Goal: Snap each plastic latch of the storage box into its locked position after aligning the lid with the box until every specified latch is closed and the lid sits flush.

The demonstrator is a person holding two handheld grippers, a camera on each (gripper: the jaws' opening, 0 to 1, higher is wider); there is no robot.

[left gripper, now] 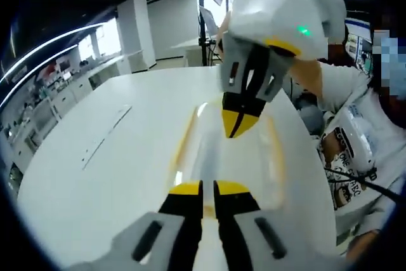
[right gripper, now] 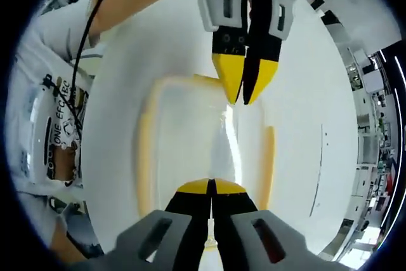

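Lid (right gripper: 190, 131): lies on the storage box (left gripper: 190, 150), apparently aligned
Left gripper (left gripper: 208, 190): jaws closed, empty, at one end
Right gripper (right gripper: 212, 188): closed, empty, opposite end
Latches: state unclear; locking likely remains

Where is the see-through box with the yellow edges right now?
The storage box sits on the white table, right between the two claws: the left claw at its near end and the right claw at its far end in the left gripper view.
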